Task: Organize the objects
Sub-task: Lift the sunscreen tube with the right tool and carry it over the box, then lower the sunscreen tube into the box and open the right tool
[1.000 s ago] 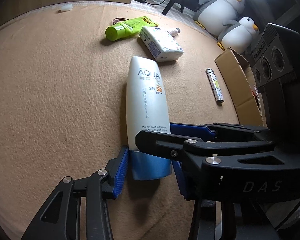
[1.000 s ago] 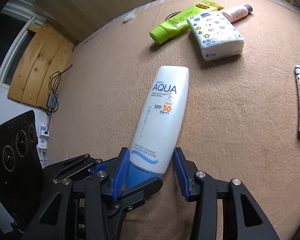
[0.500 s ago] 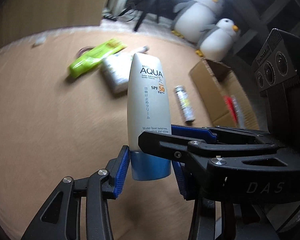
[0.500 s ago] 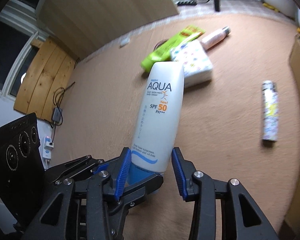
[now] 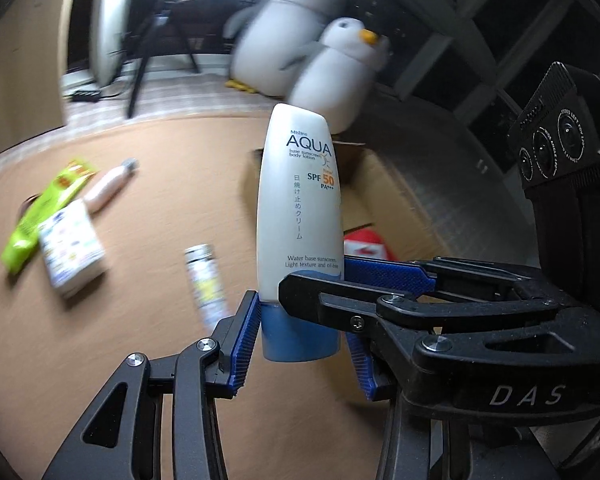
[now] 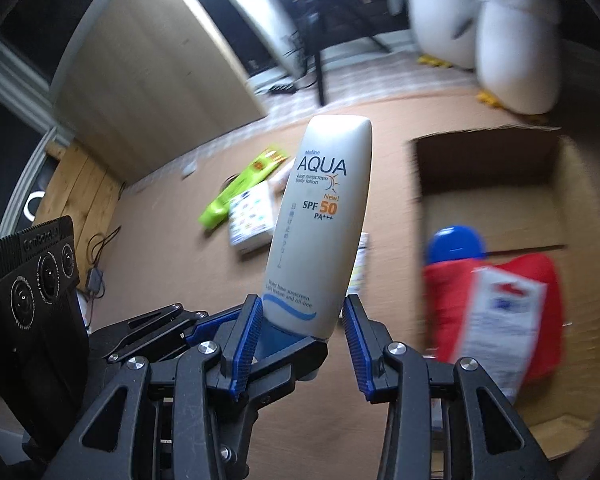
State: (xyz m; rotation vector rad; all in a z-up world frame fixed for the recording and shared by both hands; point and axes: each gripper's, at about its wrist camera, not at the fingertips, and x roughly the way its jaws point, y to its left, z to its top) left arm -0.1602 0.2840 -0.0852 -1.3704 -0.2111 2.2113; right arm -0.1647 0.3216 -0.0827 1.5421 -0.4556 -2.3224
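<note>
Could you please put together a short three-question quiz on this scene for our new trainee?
1. True or false: the AQUA sunscreen tube lies flat on the carpet.
2. Which grippers clamp its blue cap: A) left gripper only, B) right gripper only, C) both?
3. Fill in: the red packet lies inside the ____.

Key: 1 false, it is held up; 2 C; 3 cardboard box.

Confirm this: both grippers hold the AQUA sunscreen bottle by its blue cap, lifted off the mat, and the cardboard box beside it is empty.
Wrong on the box. The right wrist view shows the cardboard box already holds a red packet and a blue-capped item. The rest stands: the left gripper and the right gripper hold the sunscreen bottle aloft.
</note>
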